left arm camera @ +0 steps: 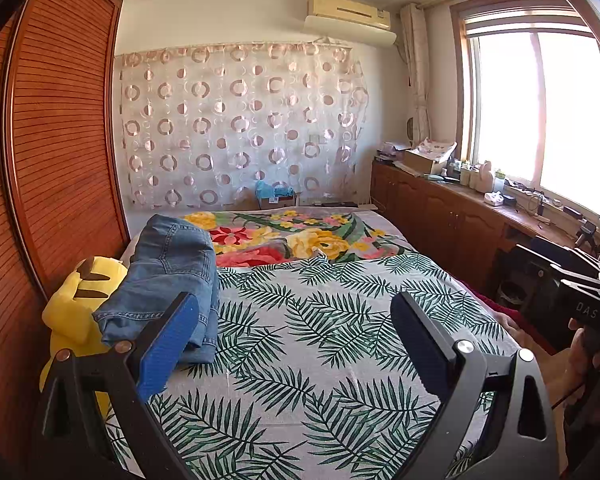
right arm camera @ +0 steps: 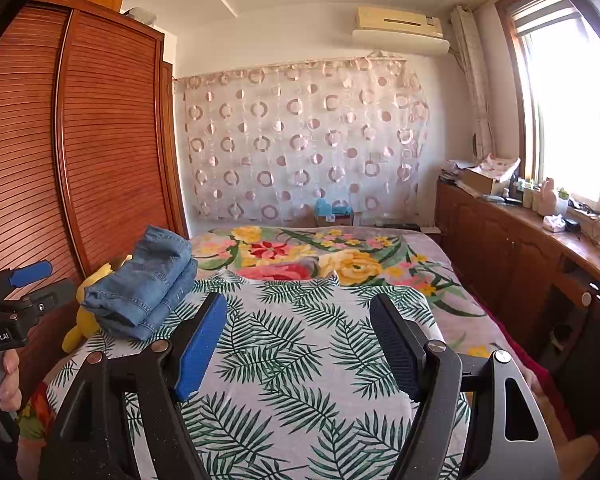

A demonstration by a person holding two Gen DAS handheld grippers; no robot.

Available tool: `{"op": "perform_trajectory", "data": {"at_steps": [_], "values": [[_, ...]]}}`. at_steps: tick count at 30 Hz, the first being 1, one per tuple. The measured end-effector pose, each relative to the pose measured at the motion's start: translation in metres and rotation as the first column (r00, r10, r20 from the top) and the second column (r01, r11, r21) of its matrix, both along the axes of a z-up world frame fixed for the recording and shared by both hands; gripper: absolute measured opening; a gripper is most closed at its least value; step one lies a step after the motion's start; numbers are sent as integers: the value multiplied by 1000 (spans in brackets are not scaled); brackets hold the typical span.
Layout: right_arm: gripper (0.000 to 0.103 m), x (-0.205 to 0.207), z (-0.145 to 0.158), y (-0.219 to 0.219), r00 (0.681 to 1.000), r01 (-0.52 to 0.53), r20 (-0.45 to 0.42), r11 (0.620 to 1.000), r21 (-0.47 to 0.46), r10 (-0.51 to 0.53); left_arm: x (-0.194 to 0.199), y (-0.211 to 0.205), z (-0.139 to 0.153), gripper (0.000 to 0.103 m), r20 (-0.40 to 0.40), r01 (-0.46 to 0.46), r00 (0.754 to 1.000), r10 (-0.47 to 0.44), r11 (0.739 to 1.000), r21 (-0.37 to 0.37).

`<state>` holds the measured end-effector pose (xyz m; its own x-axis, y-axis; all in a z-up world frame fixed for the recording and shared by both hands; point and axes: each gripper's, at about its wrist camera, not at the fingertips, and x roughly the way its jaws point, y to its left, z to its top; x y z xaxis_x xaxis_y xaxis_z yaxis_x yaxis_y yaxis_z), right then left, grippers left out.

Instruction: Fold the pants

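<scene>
**Both jaws apart, jeans folded at the bed's left edge**

Nearest, my left gripper [left arm camera: 296, 344] and right gripper [right arm camera: 298, 344] hover wide apart, empty, over the leaf-print sheet [right arm camera: 300, 360]. Beyond, the folded jeans [left arm camera: 168, 276] rest on a yellow plush toy [left arm camera: 76, 304], apparently finished.

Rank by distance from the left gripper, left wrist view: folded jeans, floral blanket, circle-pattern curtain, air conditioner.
From the left gripper, jaws open:
1. Folded jeans, just beyond the left finger, on the bed's left edge.
2. Floral blanket, mid-bed ahead.
3. Circle-pattern curtain, on the far wall.
4. Air conditioner, high above the curtain.
</scene>
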<state>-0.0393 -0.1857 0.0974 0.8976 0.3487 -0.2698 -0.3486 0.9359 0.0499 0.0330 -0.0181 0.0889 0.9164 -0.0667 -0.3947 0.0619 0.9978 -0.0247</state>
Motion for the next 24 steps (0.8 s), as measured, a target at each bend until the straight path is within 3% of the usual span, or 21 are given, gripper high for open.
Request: {"op": "perform_trajectory", "data": {"at_steps": [24], "values": [[76,-2,-4,0,1000,2,7,1000,1,-2,-2,-1,1,97,7,-1,1000,1,1000,1]]}}
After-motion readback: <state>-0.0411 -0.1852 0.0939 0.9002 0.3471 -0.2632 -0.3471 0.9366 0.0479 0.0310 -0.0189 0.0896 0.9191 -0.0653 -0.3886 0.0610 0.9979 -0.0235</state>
